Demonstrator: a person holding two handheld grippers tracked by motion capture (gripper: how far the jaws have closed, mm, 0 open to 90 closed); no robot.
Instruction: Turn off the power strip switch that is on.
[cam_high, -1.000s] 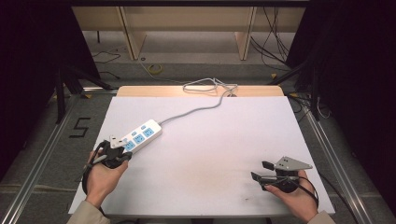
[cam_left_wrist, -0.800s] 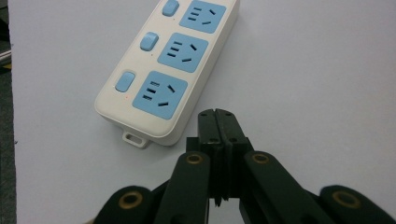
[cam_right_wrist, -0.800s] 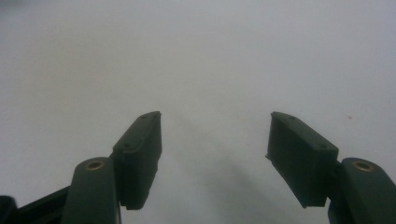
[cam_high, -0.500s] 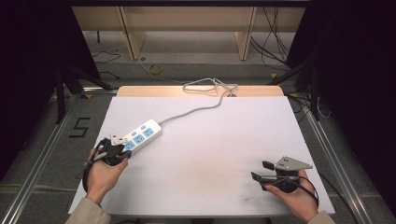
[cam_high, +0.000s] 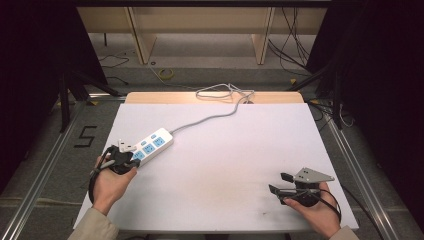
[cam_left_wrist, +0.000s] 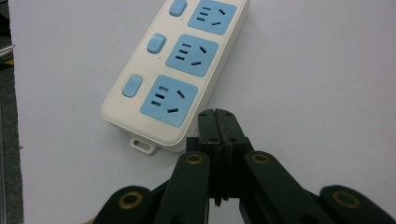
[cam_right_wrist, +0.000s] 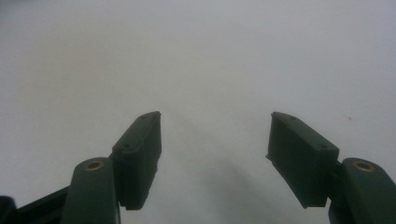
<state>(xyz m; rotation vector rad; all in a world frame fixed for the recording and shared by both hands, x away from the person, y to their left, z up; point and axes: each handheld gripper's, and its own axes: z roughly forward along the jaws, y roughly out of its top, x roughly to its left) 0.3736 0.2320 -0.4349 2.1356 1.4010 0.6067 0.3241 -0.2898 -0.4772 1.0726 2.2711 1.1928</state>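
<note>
1. Left gripper view: the left gripper (cam_left_wrist: 218, 114) is seen with its two black jaws pressed flat together, nothing held between them, the tips hanging just beside the near end of the power strip (cam_left_wrist: 180, 70).
2. Just past the tips, the nearest blue socket (cam_left_wrist: 169, 100) and its small blue switch (cam_left_wrist: 132, 86) are found; whether the tips touch the casing cannot be told.
3. In the high view the power strip (cam_high: 149, 144) is seen lying at the left of the white table (cam_high: 225, 150), its grey cord (cam_high: 210, 117) running off to the far edge.
4. The right gripper (cam_right_wrist: 215, 140) is held with its jaws wide apart and empty, over bare table; in the high view it (cam_high: 281, 184) rests at the near right, well apart from the strip.
5. The step in hand is judged to be an approach to the strip's near end with closed tips, probably for a press on a switch.
6. For the next move, the tips would have to be carried sideways onto the nearest switch and pressed down squarely, so that the strip is not pushed along the table.
</note>
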